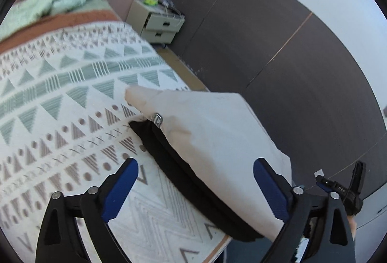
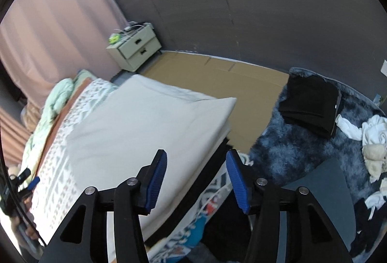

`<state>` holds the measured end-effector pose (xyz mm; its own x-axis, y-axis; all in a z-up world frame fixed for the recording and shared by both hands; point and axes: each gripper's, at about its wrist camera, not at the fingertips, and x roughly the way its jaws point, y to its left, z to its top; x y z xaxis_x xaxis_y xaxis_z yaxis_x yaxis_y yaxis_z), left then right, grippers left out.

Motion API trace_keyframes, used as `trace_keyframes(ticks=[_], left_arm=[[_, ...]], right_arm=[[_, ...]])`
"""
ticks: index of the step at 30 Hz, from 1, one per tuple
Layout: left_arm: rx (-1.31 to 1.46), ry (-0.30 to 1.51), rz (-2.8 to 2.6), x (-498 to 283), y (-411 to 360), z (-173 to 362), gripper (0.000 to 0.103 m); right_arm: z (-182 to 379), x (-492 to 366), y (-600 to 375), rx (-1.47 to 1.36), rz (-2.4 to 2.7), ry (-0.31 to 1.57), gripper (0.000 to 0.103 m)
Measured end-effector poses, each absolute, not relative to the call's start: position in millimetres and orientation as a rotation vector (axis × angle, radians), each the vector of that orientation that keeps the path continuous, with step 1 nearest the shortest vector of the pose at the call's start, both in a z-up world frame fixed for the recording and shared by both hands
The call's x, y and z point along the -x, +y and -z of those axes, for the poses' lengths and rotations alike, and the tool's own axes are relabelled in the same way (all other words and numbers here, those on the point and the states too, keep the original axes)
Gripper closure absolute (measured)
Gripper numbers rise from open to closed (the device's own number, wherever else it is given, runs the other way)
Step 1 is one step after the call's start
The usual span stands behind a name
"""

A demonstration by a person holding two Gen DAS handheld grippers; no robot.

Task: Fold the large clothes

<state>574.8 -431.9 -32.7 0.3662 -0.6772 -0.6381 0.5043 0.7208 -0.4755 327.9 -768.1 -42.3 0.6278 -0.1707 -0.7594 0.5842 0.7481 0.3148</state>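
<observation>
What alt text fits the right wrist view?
An open right hand-held gripper hovers over a folded cream garment on a patterned bed cover. A folded black garment lies on a blue shaggy rug beyond.

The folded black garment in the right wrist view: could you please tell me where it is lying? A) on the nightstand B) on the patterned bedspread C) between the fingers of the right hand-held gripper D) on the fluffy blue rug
D: the folded black garment lies on the fluffy blue rug, beside a pile of white clothes, well away from the nightstand.
</observation>
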Motion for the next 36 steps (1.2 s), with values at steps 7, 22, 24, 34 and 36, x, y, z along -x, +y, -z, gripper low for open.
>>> trace_keyframes(ticks=[7, 22, 24, 34, 36], left_arm=[[0.202, 0.827, 0.773, -525.9, -384.2, -20.9, 0.001], [0.124, 0.643, 0.657, -424.2, -280.4, -95.1, 0.001], [0.128, 0.622, 0.632, -414.2, -262.1, -99.2, 0.001], [0.131, 0.567, 0.537, -357.3, -171.2, -119.0, 0.001], [0.124, 0.546, 0.526, -341.8, -157.2, -122.5, 0.001]], right_arm=[[-5.5, -298.1, -703.1, -0.477, 0.423, 0.738, 0.01], [-55.8, -250.4, -613.6, -0.391, 0.391, 0.617, 0.007], [-57.2, -245.1, -601.2, -0.379, 0.392, 0.591, 0.007], [-64.4, -209.6, -529.1, -0.38, 0.326, 0.505, 0.007], [-67.3, -201.8, -515.3, -0.369, 0.319, 0.489, 0.007]])
